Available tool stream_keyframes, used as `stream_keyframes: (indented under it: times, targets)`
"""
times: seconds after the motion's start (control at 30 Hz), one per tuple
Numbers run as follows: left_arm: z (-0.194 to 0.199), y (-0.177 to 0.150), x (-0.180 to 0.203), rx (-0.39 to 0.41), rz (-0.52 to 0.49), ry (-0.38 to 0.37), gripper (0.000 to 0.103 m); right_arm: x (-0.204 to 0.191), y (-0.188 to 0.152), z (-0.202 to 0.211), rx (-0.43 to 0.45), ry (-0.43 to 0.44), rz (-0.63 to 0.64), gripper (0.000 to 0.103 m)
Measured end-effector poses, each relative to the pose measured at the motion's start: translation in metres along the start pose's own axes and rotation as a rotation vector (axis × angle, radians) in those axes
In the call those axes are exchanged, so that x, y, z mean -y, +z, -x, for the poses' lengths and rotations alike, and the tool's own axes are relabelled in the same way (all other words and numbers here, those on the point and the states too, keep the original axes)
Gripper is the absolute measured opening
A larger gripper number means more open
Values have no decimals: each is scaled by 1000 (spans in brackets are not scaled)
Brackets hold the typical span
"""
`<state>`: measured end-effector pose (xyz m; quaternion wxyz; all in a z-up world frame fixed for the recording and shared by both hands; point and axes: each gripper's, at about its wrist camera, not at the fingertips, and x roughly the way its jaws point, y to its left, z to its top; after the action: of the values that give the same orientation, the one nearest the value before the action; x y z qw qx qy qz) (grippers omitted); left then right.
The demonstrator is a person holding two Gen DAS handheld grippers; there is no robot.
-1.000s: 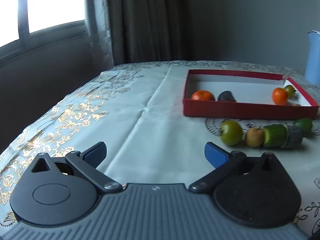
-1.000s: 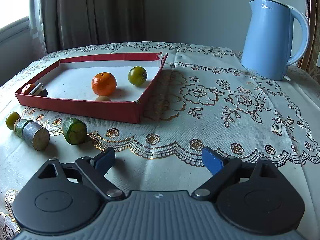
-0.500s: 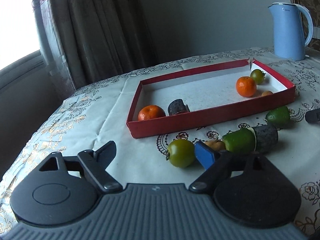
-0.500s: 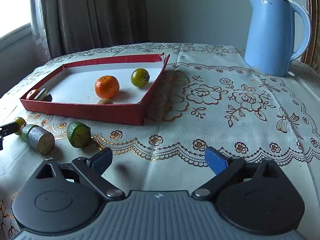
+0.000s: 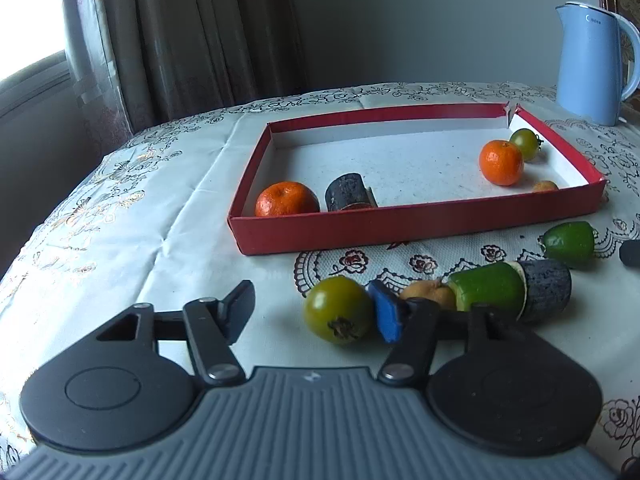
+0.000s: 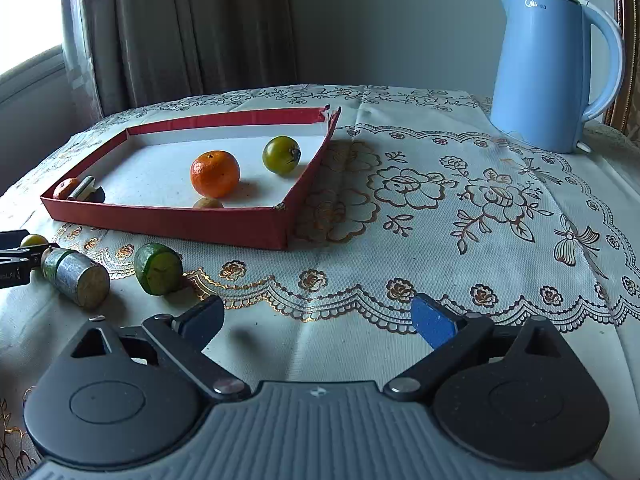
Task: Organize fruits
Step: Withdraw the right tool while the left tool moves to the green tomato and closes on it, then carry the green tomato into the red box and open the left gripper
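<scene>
A red tray (image 5: 400, 224) holds two tangerines (image 5: 286, 204) (image 5: 501, 162), a green tomato (image 5: 526, 144) and a dark cylinder piece (image 5: 348, 198). In front of the tray lie another green tomato (image 5: 338, 314), a small brown fruit (image 5: 428, 294), a green-and-grey cylinder (image 5: 508, 288) and a green chunk (image 5: 568, 242). My left gripper (image 5: 314, 308) is closing with that tomato between its jaws. The blue right pad is at the tomato's side and the left pad stands clear of it. My right gripper (image 6: 318, 318) is open and empty, near the green chunk (image 6: 158, 268).
A blue kettle (image 6: 548, 68) stands at the back right on the lace cloth. Curtains and a window lie behind the table's far left edge. The right wrist view shows the tray (image 6: 180, 222) and the left gripper's finger (image 6: 12, 260) at the left border.
The left gripper has swung right toward the loose fruit, and its jaws have narrowed around the green tomato. The right gripper has stayed in place, its jaws slightly wider.
</scene>
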<state>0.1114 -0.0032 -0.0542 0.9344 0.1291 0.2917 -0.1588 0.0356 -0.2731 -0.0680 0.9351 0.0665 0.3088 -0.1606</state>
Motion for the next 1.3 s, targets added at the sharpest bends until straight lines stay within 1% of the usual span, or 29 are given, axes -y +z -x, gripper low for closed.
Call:
stream_keyframes:
  times: [0.07,0.1,0.13,0.2,0.23,0.43,0.6,0.83,0.97,1.03,1.13,1.3]
  targets:
    - [1,-1,0,5,-1,-5,55,0,0,0,1,2,-2,101]
    - [1,-1,1,9,-7,-8,50,1,0,0,1,3,-4,101]
    - [2,-2,2,12,-15,-6,41,1,0,0,2,5,-6,101]
    - [3,-3,5,11,-27,-4,33,1,0,0,3,8,-8,102]
    - [3,-3,5,11,-26,-6,32,2,0,0,3,9,-9,102]
    - [11,-9,1,15,0,7,31,4,1,1,7,20,-20,102]
    - [20,-16,-4,9,33,38,31,4,1,1,7,22,-23,102]
    - [32,-27,-16,-21,127,90,31,3,1,1,5,19,-19,102]
    - [36,-33,-17,-2,133,123,32,1,1,0,-3,9,-3,102]
    - [37,-37,-17,11,136,127,33,-2,1,-1,-13,-5,17,102]
    - [38,-37,-20,10,153,120,34,-10,0,-3,-25,-41,55,103]
    - [38,-37,-23,9,172,111,35,-9,0,-3,-26,-42,50,103]
